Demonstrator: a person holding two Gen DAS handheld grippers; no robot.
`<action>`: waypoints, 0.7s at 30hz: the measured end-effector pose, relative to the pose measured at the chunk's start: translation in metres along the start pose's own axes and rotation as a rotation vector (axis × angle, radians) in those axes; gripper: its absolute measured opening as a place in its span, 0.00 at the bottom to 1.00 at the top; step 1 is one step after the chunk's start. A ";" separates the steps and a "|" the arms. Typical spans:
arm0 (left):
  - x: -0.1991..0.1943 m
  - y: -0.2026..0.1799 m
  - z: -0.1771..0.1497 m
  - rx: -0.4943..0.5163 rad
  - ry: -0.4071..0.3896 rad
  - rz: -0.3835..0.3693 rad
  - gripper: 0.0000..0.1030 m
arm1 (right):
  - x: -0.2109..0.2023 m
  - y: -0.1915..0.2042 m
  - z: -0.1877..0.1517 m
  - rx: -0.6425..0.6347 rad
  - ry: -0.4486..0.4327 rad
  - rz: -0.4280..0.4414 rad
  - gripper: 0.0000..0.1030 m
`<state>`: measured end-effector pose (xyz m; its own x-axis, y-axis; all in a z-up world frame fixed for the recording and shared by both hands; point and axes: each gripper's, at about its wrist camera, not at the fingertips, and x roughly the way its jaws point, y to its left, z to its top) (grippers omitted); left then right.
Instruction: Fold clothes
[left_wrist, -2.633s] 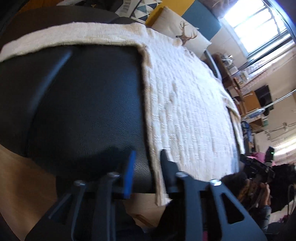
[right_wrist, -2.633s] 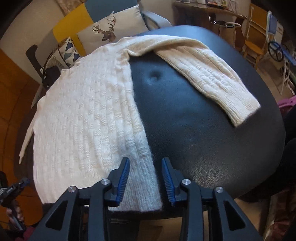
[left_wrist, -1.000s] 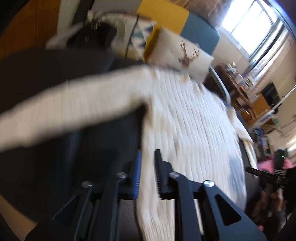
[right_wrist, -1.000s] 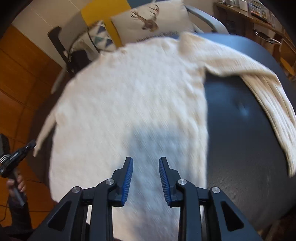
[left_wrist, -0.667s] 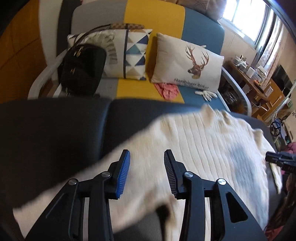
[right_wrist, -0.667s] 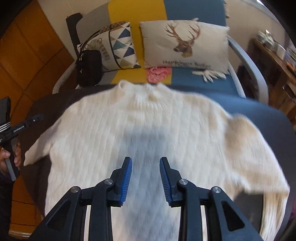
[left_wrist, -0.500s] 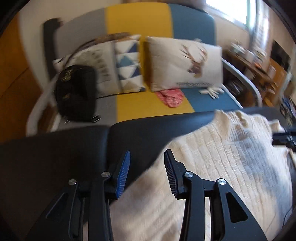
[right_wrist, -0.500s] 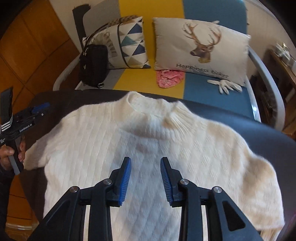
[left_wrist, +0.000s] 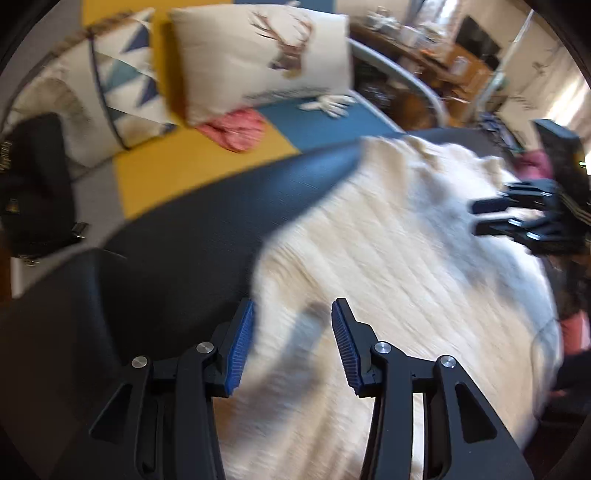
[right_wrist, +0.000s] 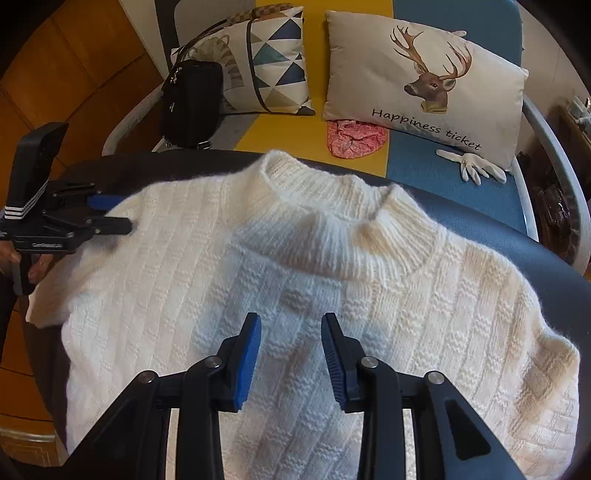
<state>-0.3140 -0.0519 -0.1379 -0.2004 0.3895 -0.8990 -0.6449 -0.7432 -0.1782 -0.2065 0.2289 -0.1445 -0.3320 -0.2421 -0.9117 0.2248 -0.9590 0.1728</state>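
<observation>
Sweater (right_wrist: 332, 280) flat under both hand-held grippers, left (left_wrist: 291, 325) opening, right (right_wrist: 291, 334) parted

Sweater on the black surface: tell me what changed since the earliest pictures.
Both tongs left the bottom hem corners, swung round and now hang over the sweater facing its collar. The left tongs sit by one shoulder, jaws opening and empty; the right tongs hover open above the chest. Both spread sleeves are now folded in. The sweater stays flat on the black surface; the sofa cushions are unchanged.
</observation>
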 end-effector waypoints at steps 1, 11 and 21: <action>0.003 0.000 0.000 0.002 -0.005 0.015 0.53 | 0.000 -0.001 0.002 0.000 -0.002 -0.015 0.33; -0.006 -0.031 -0.004 0.013 -0.188 0.297 0.05 | -0.003 -0.008 0.006 0.037 -0.067 -0.065 0.33; 0.013 0.017 0.020 -0.196 -0.112 0.468 0.14 | 0.037 0.008 0.052 0.056 -0.076 -0.117 0.32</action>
<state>-0.3423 -0.0490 -0.1443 -0.5191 0.0386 -0.8538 -0.3191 -0.9355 0.1517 -0.2642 0.2042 -0.1578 -0.4216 -0.1368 -0.8964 0.1295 -0.9875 0.0898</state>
